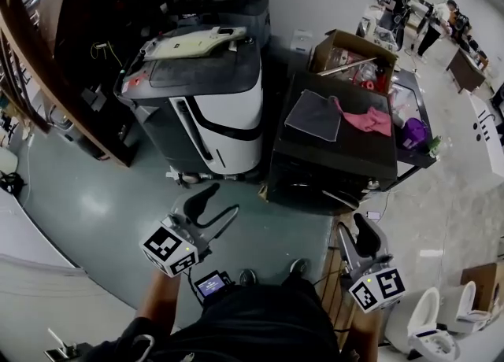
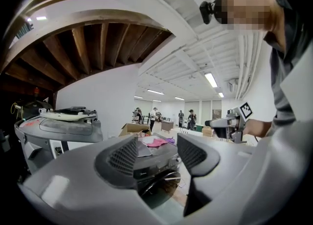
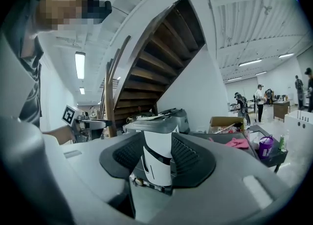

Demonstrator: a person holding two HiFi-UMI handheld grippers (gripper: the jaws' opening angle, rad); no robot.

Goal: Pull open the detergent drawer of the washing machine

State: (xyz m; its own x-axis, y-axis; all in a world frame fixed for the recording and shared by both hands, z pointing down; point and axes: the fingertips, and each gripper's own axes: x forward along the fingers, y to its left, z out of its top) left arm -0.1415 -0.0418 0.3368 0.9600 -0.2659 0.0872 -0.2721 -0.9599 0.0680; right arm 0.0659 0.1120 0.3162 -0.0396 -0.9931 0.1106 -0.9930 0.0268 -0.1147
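Okay, the job hasn't started yet. The dark front-loading washing machine stands on the floor ahead of me and slightly right, with a white-fronted machine just beside it on its left. A grey cloth and a pink cloth lie on its top, and a cardboard box sits behind it.

Both of my tools are well short of the front panel. The detergent drawer should be up in the top band of that front, but I can't pick it out from here. Nothing looks pulled out, so I take it as shut. Everything is left to do: close the distance, find the drawer's lip, grip it, draw it out.

Now the grippers. The left gripper is low at my left with its jaws spread. In the left gripper view the washing machine's round door shows through the gap, far off, with nothing between the pads.

The right gripper is low at my right. In the right gripper view its jaws are drawn in close, leaving only a narrow slit. Through it I see the white-fronted machine in the distance. It pinches nothing and touches nothing.

I reckon whichever one takes the drawer needs its jaws apart before it arrives.
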